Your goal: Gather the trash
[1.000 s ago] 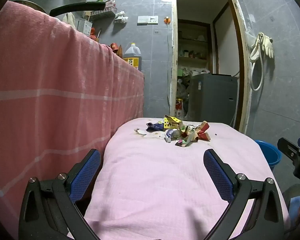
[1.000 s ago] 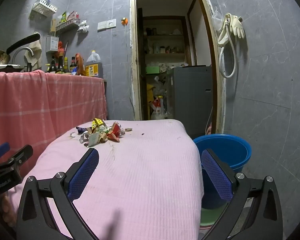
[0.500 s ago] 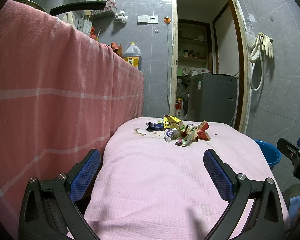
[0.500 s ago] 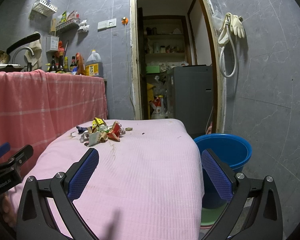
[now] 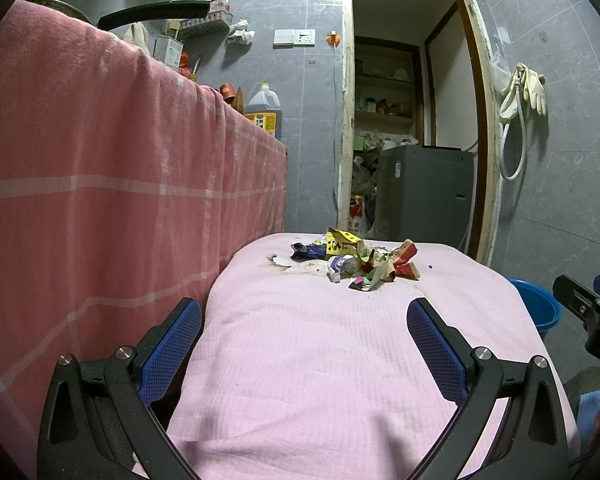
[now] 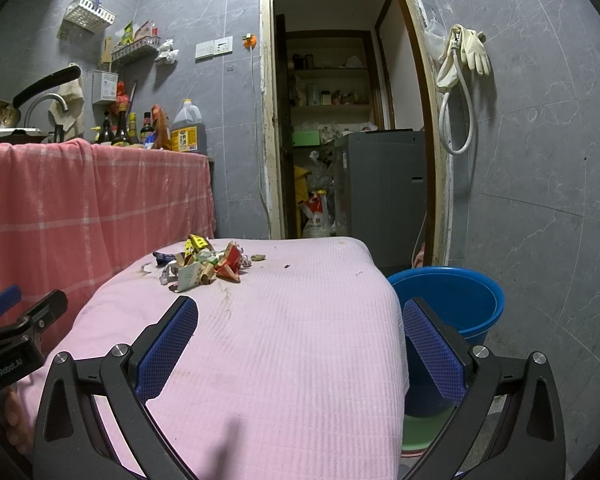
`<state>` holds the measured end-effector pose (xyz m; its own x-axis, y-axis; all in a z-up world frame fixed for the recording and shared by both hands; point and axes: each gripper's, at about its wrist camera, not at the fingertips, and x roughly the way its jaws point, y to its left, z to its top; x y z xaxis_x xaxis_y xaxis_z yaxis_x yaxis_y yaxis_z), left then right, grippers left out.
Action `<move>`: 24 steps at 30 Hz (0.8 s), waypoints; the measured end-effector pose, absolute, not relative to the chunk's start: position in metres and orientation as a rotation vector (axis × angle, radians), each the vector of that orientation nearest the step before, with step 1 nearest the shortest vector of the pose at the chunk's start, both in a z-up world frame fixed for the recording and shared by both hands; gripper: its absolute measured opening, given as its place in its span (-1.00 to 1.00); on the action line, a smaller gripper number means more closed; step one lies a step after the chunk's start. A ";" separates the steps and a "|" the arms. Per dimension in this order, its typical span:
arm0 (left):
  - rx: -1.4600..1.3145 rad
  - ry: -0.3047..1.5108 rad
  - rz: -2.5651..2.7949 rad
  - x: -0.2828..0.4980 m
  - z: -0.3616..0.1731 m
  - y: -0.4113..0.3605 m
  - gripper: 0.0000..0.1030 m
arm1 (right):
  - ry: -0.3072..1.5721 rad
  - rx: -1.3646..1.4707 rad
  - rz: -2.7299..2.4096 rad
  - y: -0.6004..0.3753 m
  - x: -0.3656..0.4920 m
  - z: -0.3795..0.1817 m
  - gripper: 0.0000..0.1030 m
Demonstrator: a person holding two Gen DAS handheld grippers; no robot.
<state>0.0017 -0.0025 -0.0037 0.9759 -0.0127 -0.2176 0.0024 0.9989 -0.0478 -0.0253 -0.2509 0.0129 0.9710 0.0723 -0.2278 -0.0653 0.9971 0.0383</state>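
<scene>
Trash pile (image 5: 356,260) heaped far on pink-covered table (image 5: 320,360) (blue bucket (image 6: 452,300) right); left gripper (image 5: 304,332), right gripper (image 6: 300,332) near, jaws wide, empty.

Left gripper (image 5: 304,322) and right gripper (image 6: 300,320), jaws wide apart, both empty, side by side.

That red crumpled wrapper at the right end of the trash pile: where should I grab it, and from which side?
Take the red wrapper by its raised, peaked fold, probably with the right gripper, coming from the near right. That edge faces bare pink cloth, while other scraps crowd its left. Both grippers are open and well short of the pile.
</scene>
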 end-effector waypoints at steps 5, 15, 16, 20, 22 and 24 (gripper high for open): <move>-0.049 0.220 -0.008 0.002 -0.005 -0.003 0.96 | 0.230 0.030 0.069 -0.251 -0.025 0.013 1.00; -0.048 0.221 -0.009 0.001 -0.005 -0.003 0.96 | 0.233 0.030 0.069 -0.250 -0.025 0.012 1.00; -0.048 0.222 -0.009 0.001 -0.005 -0.003 0.96 | 0.232 0.031 0.069 -0.250 -0.025 0.012 1.00; -0.048 0.223 -0.009 0.002 -0.006 -0.004 0.96 | 0.233 0.030 0.069 -0.250 -0.024 0.011 1.00; -0.047 0.224 -0.009 0.002 -0.006 -0.004 0.96 | 0.234 0.031 0.069 -0.250 -0.024 0.011 1.00; -0.048 0.225 -0.009 0.002 -0.006 -0.004 0.96 | 0.234 0.030 0.069 -0.250 -0.025 0.011 1.00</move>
